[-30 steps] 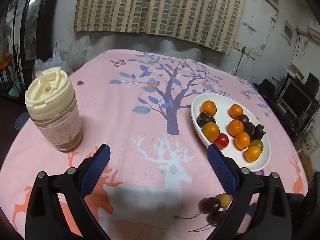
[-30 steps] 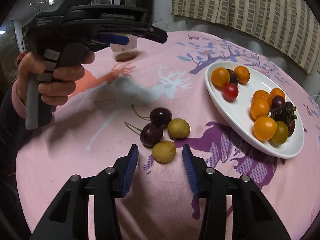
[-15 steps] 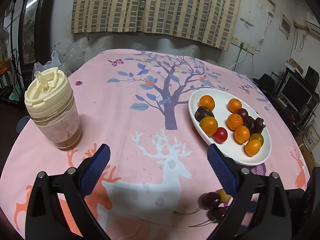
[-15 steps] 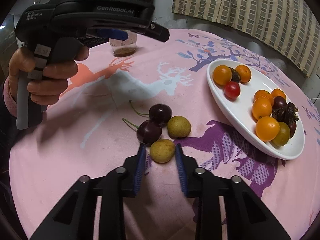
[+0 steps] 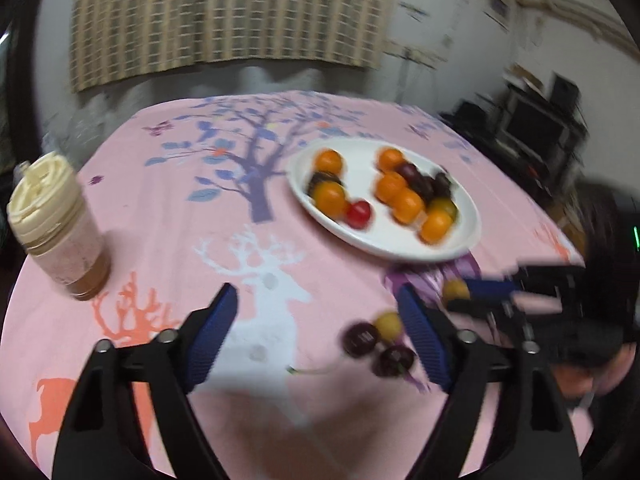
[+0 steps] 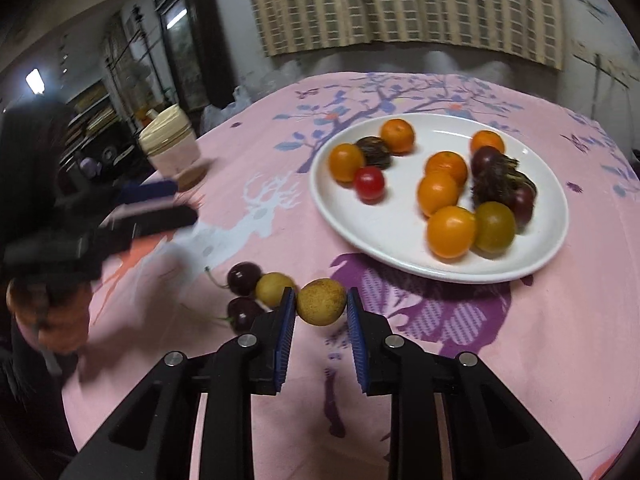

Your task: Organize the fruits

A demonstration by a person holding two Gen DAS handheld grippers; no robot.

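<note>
Right gripper [image 6: 321, 312]: pointed steeply down at the counter, its blue-padded fingers [image 6: 285, 336] clamped on a small yellow fruit [image 6: 321, 301], one pad on each side of it.
Left gripper [image 5: 316, 336]: angled down over the counter, jaws closing with a wide gap left; nothing sits between the fingers [image 5: 210, 338].
Left hand [image 6: 50, 316]: wrapped around the gripper handle near the counter's left edge, blurred.
Right hand [image 5: 588, 376]: partly visible, gripping its handle, blurred.
</note>
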